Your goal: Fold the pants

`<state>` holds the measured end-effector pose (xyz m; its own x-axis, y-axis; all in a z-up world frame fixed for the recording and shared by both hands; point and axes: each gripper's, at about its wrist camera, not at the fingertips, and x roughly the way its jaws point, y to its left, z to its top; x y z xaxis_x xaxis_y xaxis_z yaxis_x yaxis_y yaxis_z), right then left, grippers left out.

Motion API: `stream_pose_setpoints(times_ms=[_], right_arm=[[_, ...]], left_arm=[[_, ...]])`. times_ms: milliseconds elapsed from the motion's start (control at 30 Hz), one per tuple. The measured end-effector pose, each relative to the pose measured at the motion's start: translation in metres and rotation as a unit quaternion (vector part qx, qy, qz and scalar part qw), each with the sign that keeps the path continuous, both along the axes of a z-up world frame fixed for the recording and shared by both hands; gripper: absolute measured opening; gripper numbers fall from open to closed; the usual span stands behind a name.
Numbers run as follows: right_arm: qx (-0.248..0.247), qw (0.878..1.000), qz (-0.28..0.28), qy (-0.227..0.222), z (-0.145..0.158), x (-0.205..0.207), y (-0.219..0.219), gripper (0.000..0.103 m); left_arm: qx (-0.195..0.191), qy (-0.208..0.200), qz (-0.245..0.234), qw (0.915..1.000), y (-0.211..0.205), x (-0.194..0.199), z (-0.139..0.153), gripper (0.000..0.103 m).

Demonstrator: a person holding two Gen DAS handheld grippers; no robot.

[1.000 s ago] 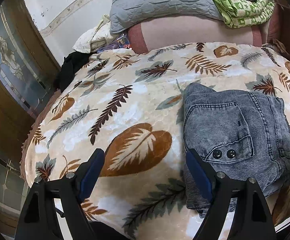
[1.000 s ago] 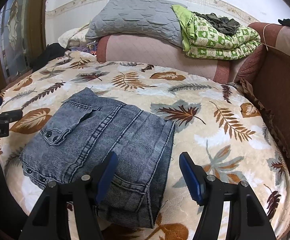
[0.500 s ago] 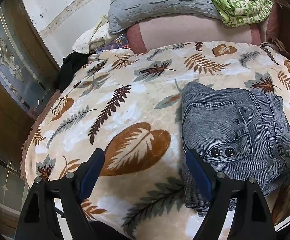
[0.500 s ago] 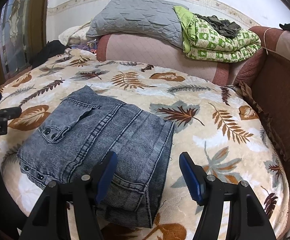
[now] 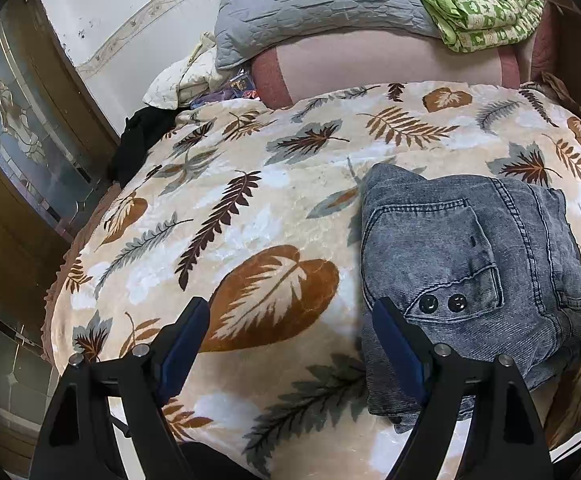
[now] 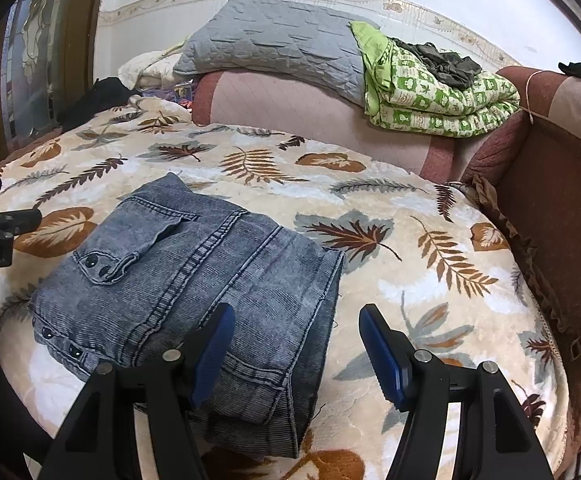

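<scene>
1. Your left claw (image 5: pixel 286 324) stands wide apart and has hold of nothing; between its blue pads (image 5: pixel 184 338) you see only the leaf-print blanket (image 5: pixel 250 208).
2. Your right claw (image 6: pixel 294 332) is parted too, a little less widely, and grips nothing. Its left pad (image 6: pixel 214 346) hovers over the near right corner of the pants (image 6: pixel 194 280); its right pad sits over bare blanket just right of them.
3. The pants, grey-blue denim, lie folded into a compact stack on the blanket, near the bed's front edge. A flapped pocket with two dark snaps (image 5: pixel 442 302) faces up on top.
4. Seen from your left claw, the pants (image 5: pixel 470 256) lie to the right, and the claw's right finger overlaps their near left edge; whether it touches them you cannot tell.
5. Beyond the pants, at the far side of the bed, a pink bolster (image 6: pixel 310 116) carries a grey quilted pillow (image 6: pixel 274 48) and a folded green quilt (image 6: pixel 438 96).
6. Left of the pants, past the blanket's edge, stands a wooden door with patterned glass (image 5: pixel 22 136).
</scene>
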<state>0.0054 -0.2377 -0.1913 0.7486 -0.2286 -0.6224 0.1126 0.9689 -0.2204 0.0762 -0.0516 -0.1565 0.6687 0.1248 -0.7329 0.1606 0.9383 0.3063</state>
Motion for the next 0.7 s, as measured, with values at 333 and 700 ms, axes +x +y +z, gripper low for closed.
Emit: stream_pose_setpoints(times_ms=[333, 700], right_arm=[[-0.009, 1.0, -0.001, 0.001, -0.0008, -0.0003, 0.0012, 0.068], [-0.018, 1.0, 0.001, 0.003, -0.0024, 0.0008, 0.0024, 0.068]], left_arm=[[0.001, 0.003, 0.002, 1.0, -0.001, -0.0003, -0.0022, 0.084], [0.002, 0.007, 0.0, 1.0, -0.0019, 0.0, -0.0067, 0.084]])
